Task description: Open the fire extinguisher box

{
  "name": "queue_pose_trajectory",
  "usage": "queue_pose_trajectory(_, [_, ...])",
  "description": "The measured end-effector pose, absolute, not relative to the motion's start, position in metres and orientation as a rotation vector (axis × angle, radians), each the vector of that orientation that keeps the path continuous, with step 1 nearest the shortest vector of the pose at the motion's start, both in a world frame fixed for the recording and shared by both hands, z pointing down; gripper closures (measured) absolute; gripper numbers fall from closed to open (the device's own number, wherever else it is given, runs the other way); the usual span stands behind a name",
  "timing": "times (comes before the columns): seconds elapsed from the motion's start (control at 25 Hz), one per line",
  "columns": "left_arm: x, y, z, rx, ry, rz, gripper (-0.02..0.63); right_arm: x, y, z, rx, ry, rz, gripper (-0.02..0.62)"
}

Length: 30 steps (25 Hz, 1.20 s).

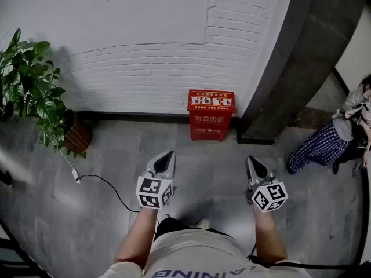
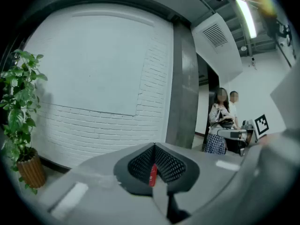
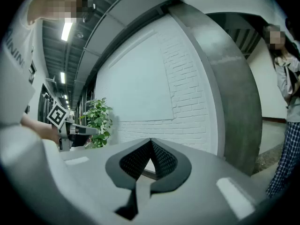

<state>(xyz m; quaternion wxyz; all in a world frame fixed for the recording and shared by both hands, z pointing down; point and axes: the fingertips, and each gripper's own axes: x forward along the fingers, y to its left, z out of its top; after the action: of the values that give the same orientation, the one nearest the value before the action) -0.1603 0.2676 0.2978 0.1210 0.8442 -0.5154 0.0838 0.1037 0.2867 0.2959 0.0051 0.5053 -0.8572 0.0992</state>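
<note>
Standing shut against the foot of the white brick wall [image 1: 145, 68], the red fire extinguisher box [image 1: 211, 115] is sitting on the grey floor [image 1: 191, 172] just beside the dark pillar [image 1: 290, 68], straight ahead of the person and well apart from both grippers. The left gripper [image 1: 168, 154] and the right gripper [image 1: 251, 160] are both pointing toward it nearly level, each with its jaws pressed together and carrying nothing; through the left one's mesh notch a red sliver of the distant box is showing.

Judging by this, the approach is only beginning. Doing it well is probably going to mean walking close, lowering the grippers to the box's height, and parting one pair of jaws before reaching for the lid's front edge, while the other gripper is steadying the body so the box is not sliding or tipping. Where any latch or handle sits cannot be told from here.

White Chinese characters are running across the box's front and a pale instruction panel is lying on its top, both too small to read. The person's shirt [image 1: 191, 259] is showing the letters "AINING". A potted plant [image 1: 32, 91] and a trailing cable [image 1: 107, 184] are lying off to the left.
</note>
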Motion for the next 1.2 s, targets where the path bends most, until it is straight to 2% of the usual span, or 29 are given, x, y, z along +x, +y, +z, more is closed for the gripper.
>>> queue_pose_trajectory(0.4, [-0.128, 0.216, 0.308, 2.455, -1.479, 0.217, 0.603, 0.128, 0.235, 0.316, 1.581, -2.704, 0.345, 0.592])
queue_pose_trajectory(0.92, [-0.110, 0.001, 0.321, 2.492, -1.341, 0.213, 0.603, 0.130, 0.043, 0.321, 1.640, -2.599, 0.357, 0.592])
queue_pose_trajectory(1.2, [-0.108, -0.067, 0.332, 2.497, -1.287, 0.221, 0.603, 0.137, -0.020, 0.327, 1.680, -2.531, 0.377, 0.592])
